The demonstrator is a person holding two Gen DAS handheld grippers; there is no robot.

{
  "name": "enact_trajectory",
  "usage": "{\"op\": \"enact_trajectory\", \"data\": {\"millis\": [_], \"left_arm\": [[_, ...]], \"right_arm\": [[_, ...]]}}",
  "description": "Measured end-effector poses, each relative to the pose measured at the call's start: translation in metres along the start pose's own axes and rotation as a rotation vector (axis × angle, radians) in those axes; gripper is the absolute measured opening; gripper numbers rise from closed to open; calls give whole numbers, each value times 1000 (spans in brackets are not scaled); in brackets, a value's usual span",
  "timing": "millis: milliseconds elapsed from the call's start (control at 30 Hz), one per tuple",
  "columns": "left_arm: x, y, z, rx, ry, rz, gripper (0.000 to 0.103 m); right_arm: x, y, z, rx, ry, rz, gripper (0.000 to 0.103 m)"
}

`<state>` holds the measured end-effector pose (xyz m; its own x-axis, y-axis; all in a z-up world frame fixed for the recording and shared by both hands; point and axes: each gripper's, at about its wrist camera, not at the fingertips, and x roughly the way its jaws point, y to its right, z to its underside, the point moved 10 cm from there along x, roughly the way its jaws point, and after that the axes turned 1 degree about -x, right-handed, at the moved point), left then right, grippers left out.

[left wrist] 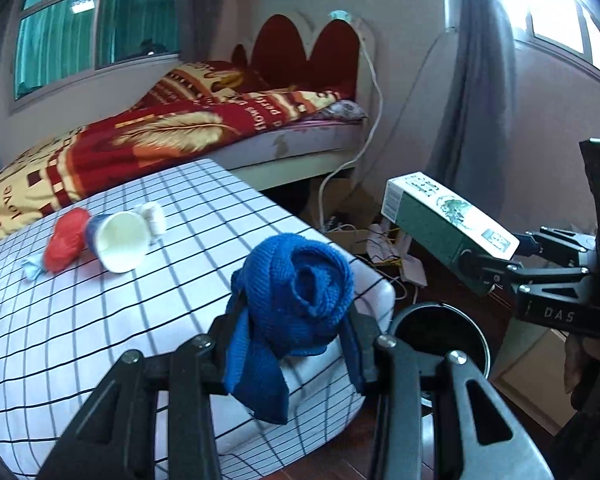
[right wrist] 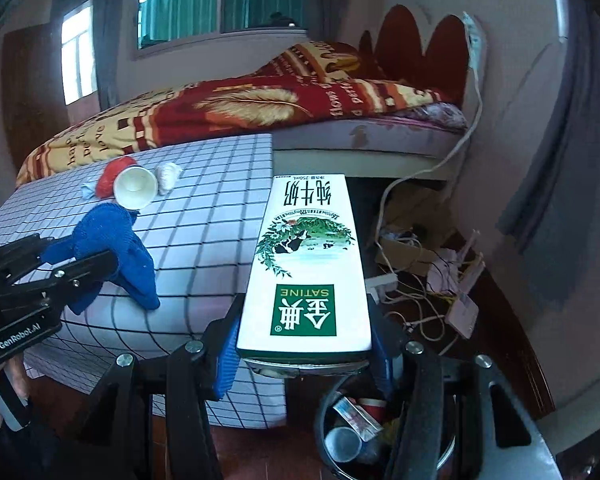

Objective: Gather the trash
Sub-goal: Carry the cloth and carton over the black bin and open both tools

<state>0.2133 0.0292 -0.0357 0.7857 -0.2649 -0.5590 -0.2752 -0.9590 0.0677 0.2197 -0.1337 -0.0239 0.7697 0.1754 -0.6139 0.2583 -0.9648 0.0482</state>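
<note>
R tool (right wrist: 304, 344) was clamped on the milk carton (right wrist: 306, 264), just above the bin (right wrist: 328, 412); L tool (left wrist: 296, 320) gripped a blue knit cloth (left wrist: 296, 296) over the table (left wrist: 100, 320) edge. Best: centre carton over bin opening before releasing.

The left gripper (left wrist: 296, 344) points forward and down, its jaws closed on a blue knitted cloth (left wrist: 296, 300). At three o'clock, the right gripper (right wrist: 304, 344) clamps a milk carton (right wrist: 306, 264).
</note>
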Motion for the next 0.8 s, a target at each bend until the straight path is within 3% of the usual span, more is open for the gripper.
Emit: {"op": "enact_trajectory", "data": {"millis": [800], "left_arm": [[37, 146, 21, 141, -80, 230, 42]], "right_arm": [[-22, 124, 73, 159, -75, 156, 56]]}}
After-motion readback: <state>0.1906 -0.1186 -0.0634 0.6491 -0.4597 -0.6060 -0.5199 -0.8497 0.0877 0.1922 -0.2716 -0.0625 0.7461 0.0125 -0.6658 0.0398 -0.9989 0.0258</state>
